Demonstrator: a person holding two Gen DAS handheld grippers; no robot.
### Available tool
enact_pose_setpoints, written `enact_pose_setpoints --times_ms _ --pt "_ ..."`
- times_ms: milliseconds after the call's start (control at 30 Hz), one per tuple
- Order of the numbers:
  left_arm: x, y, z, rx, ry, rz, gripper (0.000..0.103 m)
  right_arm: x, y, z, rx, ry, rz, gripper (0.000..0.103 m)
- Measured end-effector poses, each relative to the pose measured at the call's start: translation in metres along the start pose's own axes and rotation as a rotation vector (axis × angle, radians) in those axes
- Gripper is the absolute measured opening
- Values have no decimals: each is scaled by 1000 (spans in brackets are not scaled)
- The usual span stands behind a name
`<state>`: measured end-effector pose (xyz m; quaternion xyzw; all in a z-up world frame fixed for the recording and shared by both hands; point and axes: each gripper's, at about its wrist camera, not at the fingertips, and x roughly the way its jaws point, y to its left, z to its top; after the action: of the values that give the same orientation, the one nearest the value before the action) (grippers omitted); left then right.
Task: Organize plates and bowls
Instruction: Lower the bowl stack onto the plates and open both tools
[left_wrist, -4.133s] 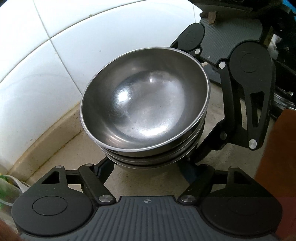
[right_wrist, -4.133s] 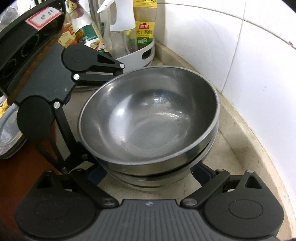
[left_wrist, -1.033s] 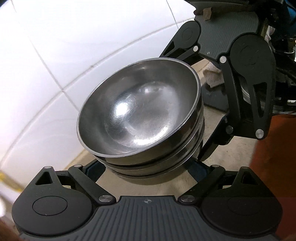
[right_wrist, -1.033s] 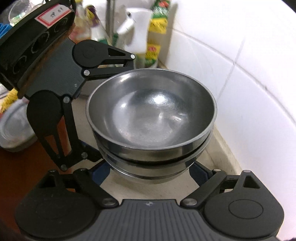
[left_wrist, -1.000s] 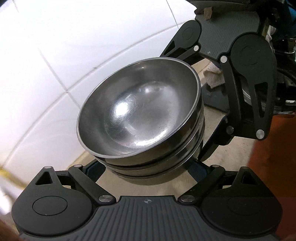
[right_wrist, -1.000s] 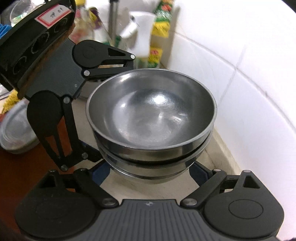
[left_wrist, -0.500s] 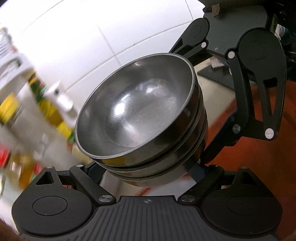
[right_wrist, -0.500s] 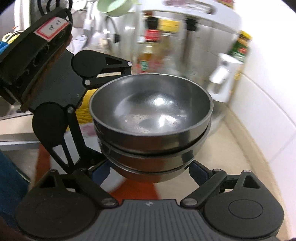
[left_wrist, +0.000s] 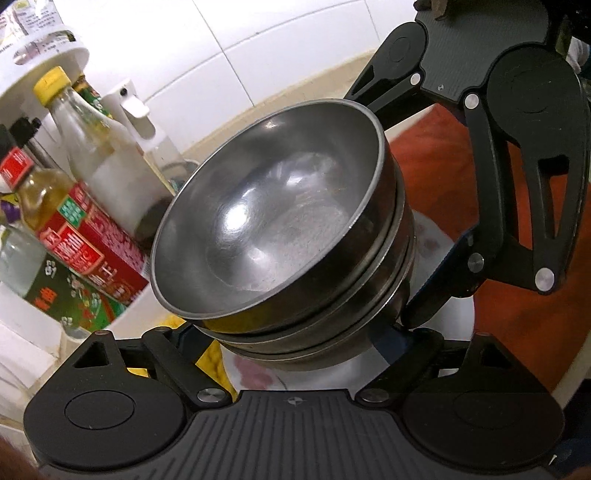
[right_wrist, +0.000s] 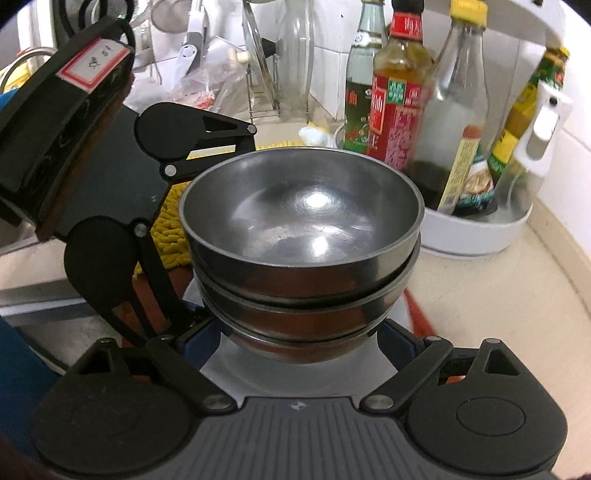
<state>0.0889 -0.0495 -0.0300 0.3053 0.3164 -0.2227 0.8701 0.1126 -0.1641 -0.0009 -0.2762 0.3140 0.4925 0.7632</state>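
Note:
A stack of three steel bowls (left_wrist: 277, 236) hangs between both grippers, tilted toward the left in the left wrist view. My left gripper (left_wrist: 291, 343) has its blue pads against the lowest bowls and its jaws are closing on them. From the opposite side, my right gripper (right_wrist: 299, 343) is shut on the same stack of bowls (right_wrist: 303, 221). Each gripper's black body shows across the stack in the other's view: the right one (left_wrist: 461, 55), the left one (right_wrist: 110, 177). A white plate (left_wrist: 436, 236) with pink marks lies under the stack; whether they touch I cannot tell.
A white caddy (right_wrist: 472, 236) full of sauce bottles (right_wrist: 399, 92) stands close beside the stack by the tiled wall. A yellow cloth (right_wrist: 166, 229) and a wire rack (right_wrist: 266, 81) are further back. A red-brown surface (left_wrist: 443, 155) lies under the plate.
Both grippers have carried the stack away from the bare tiled wall to beside the bottle caddy. The white plate and red-brown surface have come in underneath.

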Motion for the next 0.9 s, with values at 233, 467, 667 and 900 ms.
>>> enact_pose_setpoints --times_ms 233,467,667,900 --pt "-19 -8 -9 11 2 3 90 4 10 -13 101 -47 -29 88" --pt "-30 -20 -17 26 -19 31 92 -15 20 -16 107 -58 -70 89" --pt "-41 -15 -26 -34 -10 64 94 -25 32 -27 112 -30 -118 89" --pt "-55 -11 -34 -112 -7 68 99 -40 43 -37 218 -87 -173 90"
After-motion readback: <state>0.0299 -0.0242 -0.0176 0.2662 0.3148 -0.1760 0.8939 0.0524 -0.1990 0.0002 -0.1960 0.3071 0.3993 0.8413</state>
